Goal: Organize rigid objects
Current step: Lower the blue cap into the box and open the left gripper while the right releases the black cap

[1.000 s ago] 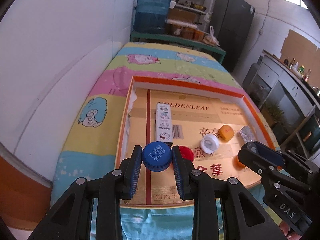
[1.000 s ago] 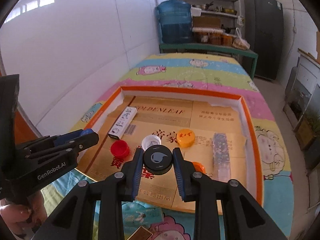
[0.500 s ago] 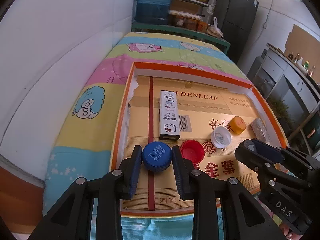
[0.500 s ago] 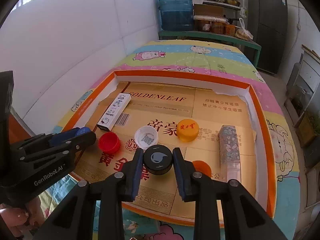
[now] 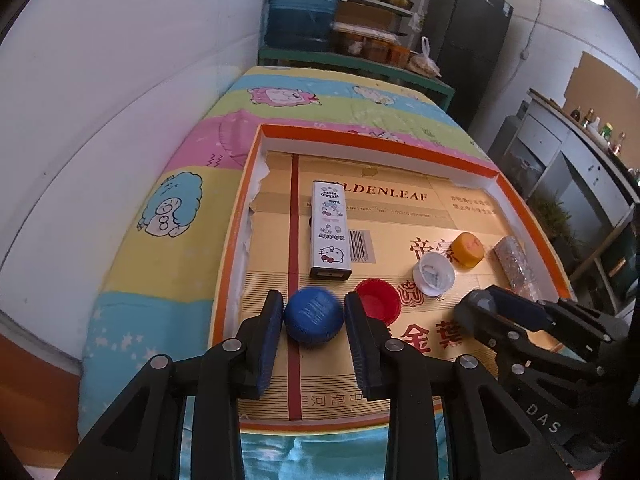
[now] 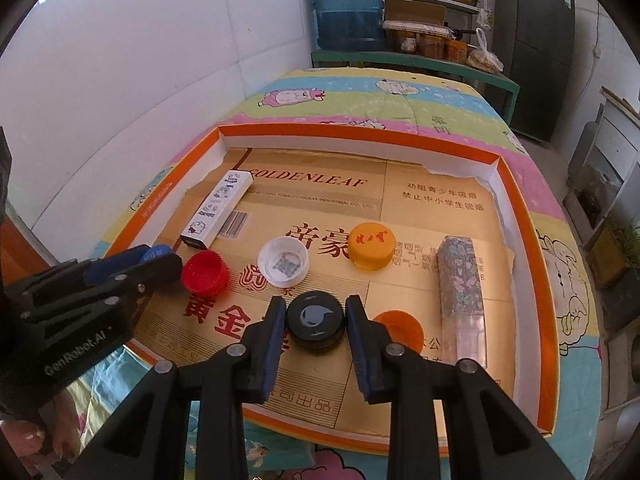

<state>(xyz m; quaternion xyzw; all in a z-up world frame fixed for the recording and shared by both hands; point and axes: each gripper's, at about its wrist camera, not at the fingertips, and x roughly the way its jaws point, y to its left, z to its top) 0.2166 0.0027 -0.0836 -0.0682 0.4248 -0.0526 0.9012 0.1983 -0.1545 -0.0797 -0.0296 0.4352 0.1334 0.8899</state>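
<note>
My left gripper (image 5: 314,316) has its jaws spread a little around a blue bottle cap (image 5: 314,314), which looks blurred and loose between the pads, low over the orange-rimmed cardboard tray (image 5: 376,136). My right gripper (image 6: 316,322) is shut on a black bottle cap (image 6: 316,320) above the tray's front middle. On the tray floor lie a red cap (image 6: 205,273), a white cap (image 6: 283,262), a yellow-orange cap (image 6: 371,245), an orange cap (image 6: 400,330), a white Hello Kitty box (image 5: 329,230) and a floral box (image 6: 460,280).
The tray (image 6: 360,134) rests on a cartoon-print blanket (image 6: 380,96) beside a white wall (image 5: 120,80). A blue water jug (image 6: 348,8), shelves and a dark fridge (image 6: 532,48) stand beyond the far end. The left gripper's body (image 6: 80,300) sits at the tray's front left.
Both grippers have moved lower and closer to the tray floor. The left jaws have opened slightly and the blue cap has slipped down between them; the right still grips the black cap.
</note>
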